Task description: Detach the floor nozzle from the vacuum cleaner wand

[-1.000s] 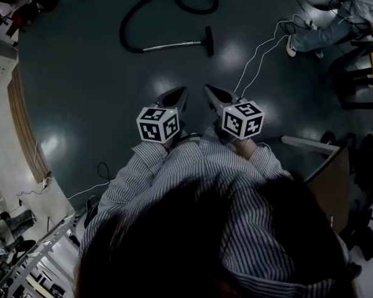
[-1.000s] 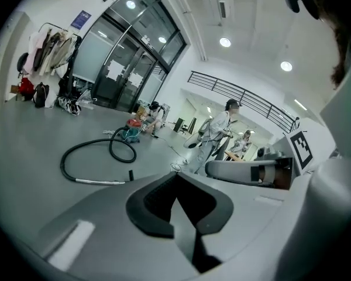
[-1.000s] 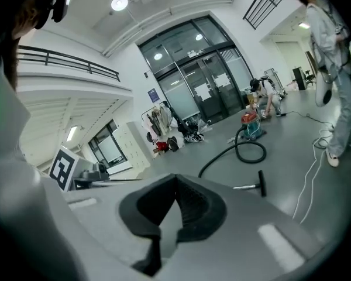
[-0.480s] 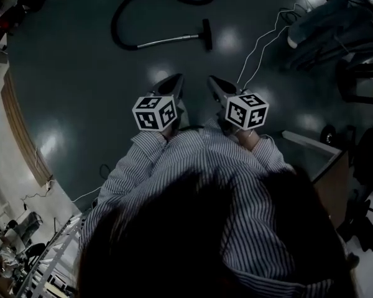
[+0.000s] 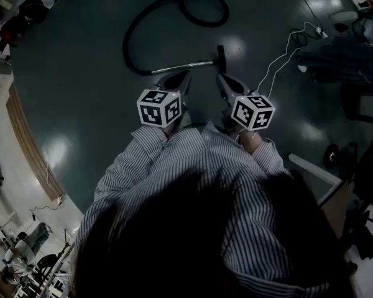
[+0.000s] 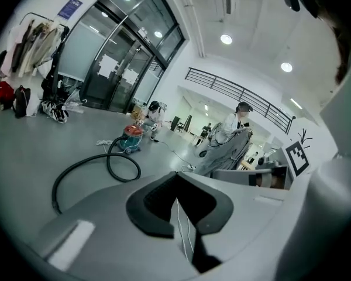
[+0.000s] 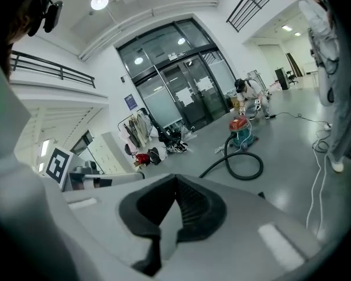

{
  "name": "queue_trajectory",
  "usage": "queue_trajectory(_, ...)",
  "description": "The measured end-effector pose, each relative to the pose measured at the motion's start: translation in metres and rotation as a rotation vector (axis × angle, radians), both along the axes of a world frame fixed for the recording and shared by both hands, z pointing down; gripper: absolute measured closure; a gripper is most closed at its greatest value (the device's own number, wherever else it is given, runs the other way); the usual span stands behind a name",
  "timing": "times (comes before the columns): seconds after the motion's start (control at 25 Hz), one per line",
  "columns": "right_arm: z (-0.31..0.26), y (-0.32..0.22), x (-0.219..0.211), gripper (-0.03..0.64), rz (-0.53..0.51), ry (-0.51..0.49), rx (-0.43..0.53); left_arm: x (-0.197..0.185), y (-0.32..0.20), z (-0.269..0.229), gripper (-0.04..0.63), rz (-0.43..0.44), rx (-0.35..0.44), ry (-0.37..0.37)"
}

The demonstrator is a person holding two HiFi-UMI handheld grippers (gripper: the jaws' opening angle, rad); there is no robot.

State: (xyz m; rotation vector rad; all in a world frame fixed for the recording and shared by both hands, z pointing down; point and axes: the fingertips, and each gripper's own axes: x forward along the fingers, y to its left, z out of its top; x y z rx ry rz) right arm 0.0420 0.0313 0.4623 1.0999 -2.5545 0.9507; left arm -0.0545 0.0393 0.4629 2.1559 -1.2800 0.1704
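The silver vacuum wand (image 5: pixel 181 66) lies on the dark floor, with the black floor nozzle (image 5: pixel 221 56) on its right end. A black hose (image 5: pixel 132 37) loops from the wand toward the top of the head view. My left gripper (image 5: pixel 186 74) hangs shut and empty just in front of the wand. To its right my right gripper (image 5: pixel 220 77) is also shut and empty, just short of the nozzle. In the left gripper view the jaws (image 6: pixel 176 178) are closed, with the hose (image 6: pixel 99 161) and the red and teal canister (image 6: pixel 131 137) beyond. The right gripper view shows its closed jaws (image 7: pixel 175 181), the canister (image 7: pixel 241 129) and the hose (image 7: pixel 241 165).
A white cable (image 5: pixel 278 59) snakes across the floor right of the nozzle. Chairs and dark gear (image 5: pixel 354 54) crowd the right side. A person (image 6: pixel 236 126) stands in the distance in the left gripper view. Coats on a rack (image 7: pixel 141 127) stand near the glass doors.
The wand, nozzle and hose have come nearer to both grippers in the head view as the person moved toward them. Both grippers stayed shut and empty.
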Motion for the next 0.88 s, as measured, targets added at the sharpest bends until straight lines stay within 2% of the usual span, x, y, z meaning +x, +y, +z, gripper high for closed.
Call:
queue_trajectory(0.12,-0.001,-0.023,-0.025,0.615,0.017,0.015,-0.007,-0.024,-0.022,0.004,0.588,0.034,-0.023,-0.005)
queue_trajectory(0.2,0.003,-0.040,-0.032,0.615,0.009,0.033,-0.011,-0.027,-0.038,0.013,0.588,0.040,-0.049,0.001)
queue_trajectory(0.36,0.021,-0.063,-0.023,0.615,-0.004,0.047,-0.054,-0.005,-0.060,0.034,0.588,0.073,-0.107,0.016)
queue_trajectory(0.6,0.034,-0.087,-0.018,0.615,-0.029,0.038,-0.115,0.002,-0.083,0.038,0.588,0.073,-0.127,0.002)
queue_trajectory(0.88,0.075,-0.109,-0.003,0.615,-0.059,0.082,-0.162,0.015,-0.100,0.081,0.588,0.154,-0.169,-0.036)
